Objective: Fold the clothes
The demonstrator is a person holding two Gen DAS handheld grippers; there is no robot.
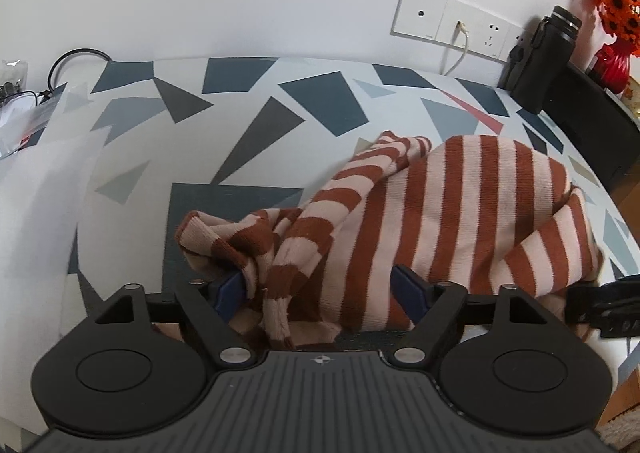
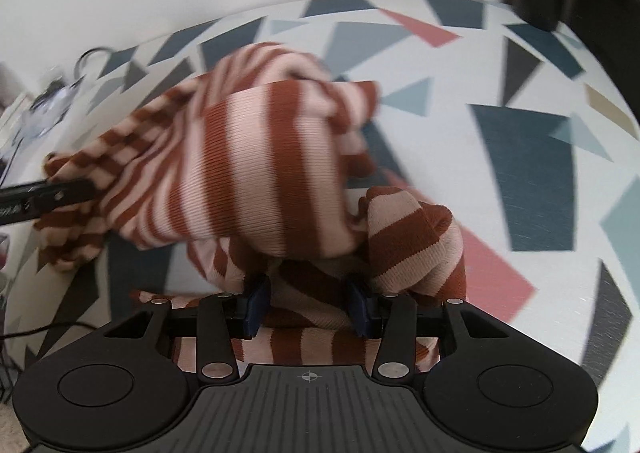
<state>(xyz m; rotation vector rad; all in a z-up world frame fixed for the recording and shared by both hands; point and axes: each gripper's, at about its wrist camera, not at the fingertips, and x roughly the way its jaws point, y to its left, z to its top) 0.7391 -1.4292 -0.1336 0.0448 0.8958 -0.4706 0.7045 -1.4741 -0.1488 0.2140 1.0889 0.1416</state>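
Note:
A rust-and-pink striped sweater [image 1: 460, 213] lies bunched in a hump on the table's patterned cloth [image 1: 280, 101]. One sleeve [image 1: 224, 237] trails to the left. My left gripper [image 1: 320, 289] is open wide at the sweater's near edge, with folds of cloth lying between its blue pads. In the right wrist view the sweater [image 2: 256, 157] bulges up, blurred. My right gripper [image 2: 308, 305] is partly open over the near hem, with a fold lying between its pads. A black finger [image 2: 60, 193] of the left gripper shows at the sweater's far left side.
A black flask and case [image 1: 536, 53] stand at the back right beside a red vase of orange flowers [image 1: 612, 65]. Wall sockets [image 1: 452, 21] with a white cable are behind. Glasses and clutter [image 1: 16, 101] lie at the far left by a white sheet [image 1: 40, 193].

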